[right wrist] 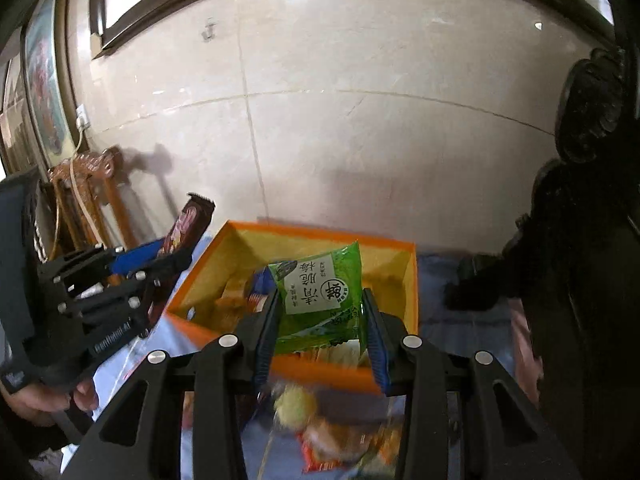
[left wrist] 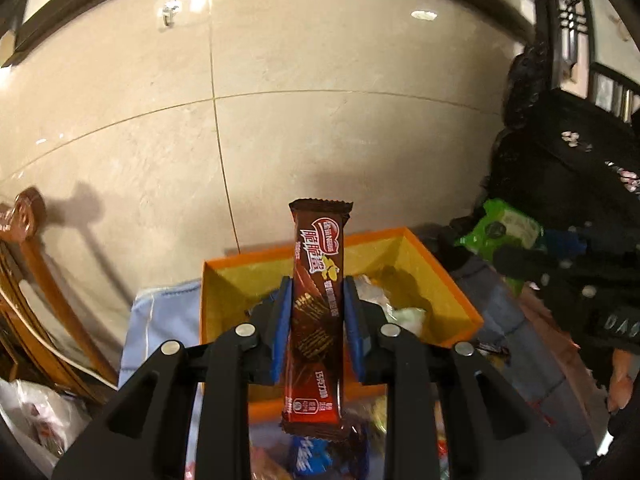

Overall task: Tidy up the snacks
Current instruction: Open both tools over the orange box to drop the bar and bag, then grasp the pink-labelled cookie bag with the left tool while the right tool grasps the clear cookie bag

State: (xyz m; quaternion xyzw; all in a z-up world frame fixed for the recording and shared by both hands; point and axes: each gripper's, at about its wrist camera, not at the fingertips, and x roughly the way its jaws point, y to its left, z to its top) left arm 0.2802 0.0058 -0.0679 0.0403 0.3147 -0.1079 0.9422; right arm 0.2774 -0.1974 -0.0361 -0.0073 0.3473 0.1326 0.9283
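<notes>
Two handheld grippers hang over an orange box (left wrist: 460, 304) of snacks, each carrying a packet, on a surface (left wrist: 160, 320) draped in pale blue cloth. The left gripper (left wrist: 316, 312) has its blue-padded fingers (left wrist: 282, 320) clamped on a brown chocolate wafer bar (left wrist: 316, 312), held upright by its narrow edges, with the top half standing free above the pads and the bottom tail hanging below them. The right gripper (right wrist: 320, 320) has its fingers (right wrist: 266, 332) closed on a green plum-snack pouch (right wrist: 320, 292), poised above the box's near wall (right wrist: 320, 372). The box sits towards the far edge of the surface, close to the tiled wall, with several wrapped sweets already inside; more loose packets lie blurred at the near edge, below both grippers.

The risks, on this view: the bar is slick foil pinched only at its middle, so a tilt or jolt could let it slide or pivot out and fall short of the box onto the pile below. The soft, air-filled pouch could squirm from its grip or, released too early, catch the rim and tip outside. Both grippers converge on one opening, so a clash between them seems possible if they lower together.
</notes>
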